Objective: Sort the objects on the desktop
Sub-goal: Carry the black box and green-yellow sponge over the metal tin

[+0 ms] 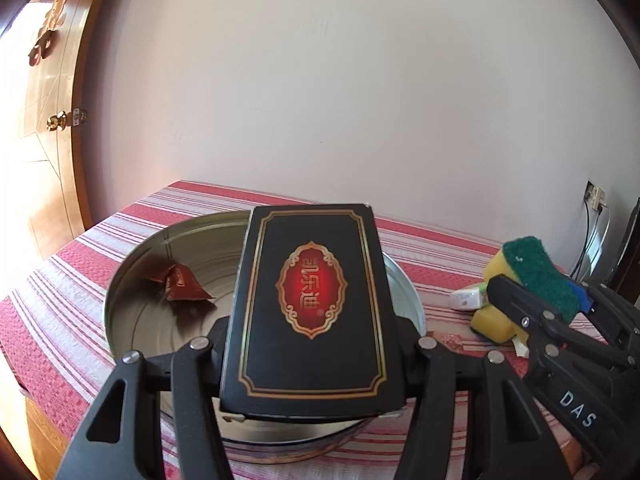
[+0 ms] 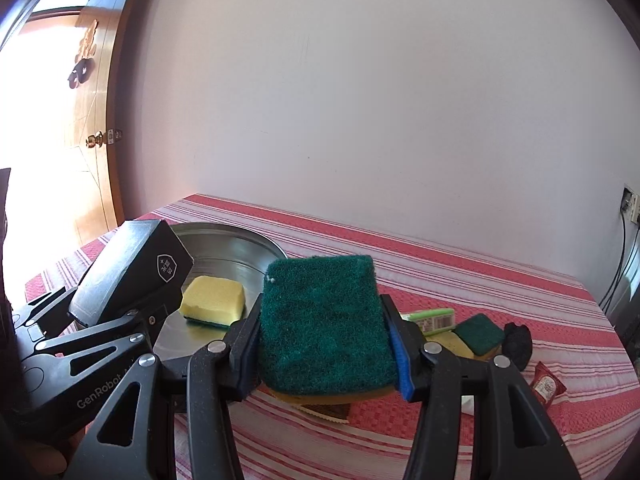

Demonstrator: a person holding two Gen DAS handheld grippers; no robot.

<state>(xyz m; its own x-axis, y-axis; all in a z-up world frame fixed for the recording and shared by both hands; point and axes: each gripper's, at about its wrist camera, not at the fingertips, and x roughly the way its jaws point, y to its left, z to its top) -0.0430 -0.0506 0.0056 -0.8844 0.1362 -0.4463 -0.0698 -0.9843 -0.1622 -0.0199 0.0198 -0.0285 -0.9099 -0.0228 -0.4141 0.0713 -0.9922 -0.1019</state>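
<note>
Since you're sorting stuff into the round tin (image 1: 132,280), your left gripper (image 1: 316,344) clamps the black box (image 1: 312,304) over it while your right gripper (image 2: 320,344) squeezes a sponge (image 2: 324,320) nearby.

both grippers point slightly downward, side by side: left gripper (image 1: 316,344) clamped on something, right gripper (image 2: 320,336) too, fingers (image 2: 244,344) pressing in.

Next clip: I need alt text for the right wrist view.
The right gripper holds a green-topped sponge above a red striped tablecloth. At left, the left gripper carries a black box beside a round metal tin containing a yellow sponge.
</note>
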